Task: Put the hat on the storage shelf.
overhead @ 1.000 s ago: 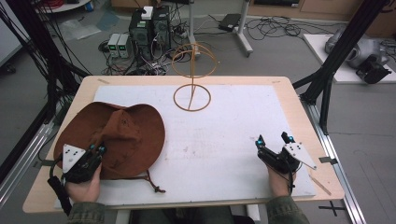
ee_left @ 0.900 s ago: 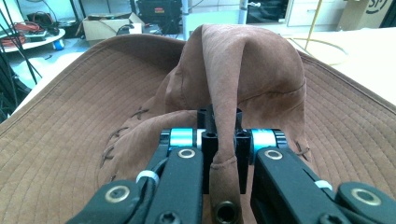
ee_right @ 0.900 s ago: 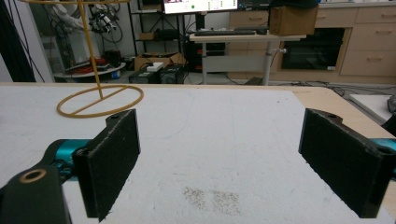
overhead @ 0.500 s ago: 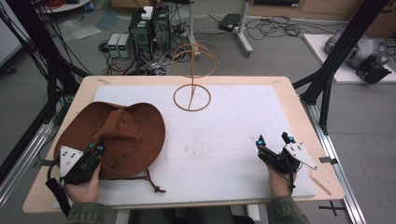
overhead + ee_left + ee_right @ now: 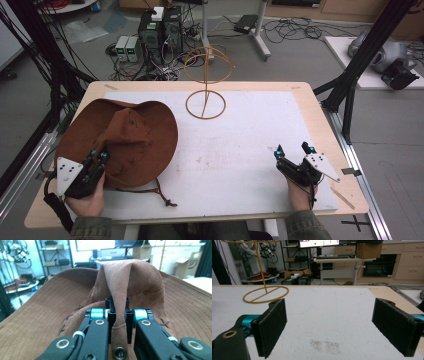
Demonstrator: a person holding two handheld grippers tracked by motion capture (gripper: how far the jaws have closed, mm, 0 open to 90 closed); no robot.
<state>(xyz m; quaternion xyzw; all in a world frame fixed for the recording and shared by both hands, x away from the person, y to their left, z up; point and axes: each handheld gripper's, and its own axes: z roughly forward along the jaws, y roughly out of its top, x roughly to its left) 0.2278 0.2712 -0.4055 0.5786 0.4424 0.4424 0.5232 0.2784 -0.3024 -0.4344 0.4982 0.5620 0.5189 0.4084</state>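
a fold of the brown hat (image 5: 135, 282) was pinched between the closed jaws of the left gripper (image 5: 119, 312), with the crown rising just ahead of it and the brim spread to both sides on the tabletop (image 5: 310, 107). the right gripper (image 5: 329, 327) was held wide open, nothing between its jaws, the wire stand (image 5: 265, 293) well ahead to its left.

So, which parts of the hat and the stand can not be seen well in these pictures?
- Hat: in the high view the left gripper covers the pinched fold.
- Hat cord: its end is too small to make out.
- Wire stand: the right gripper view's top edge cuts off its upper ring.
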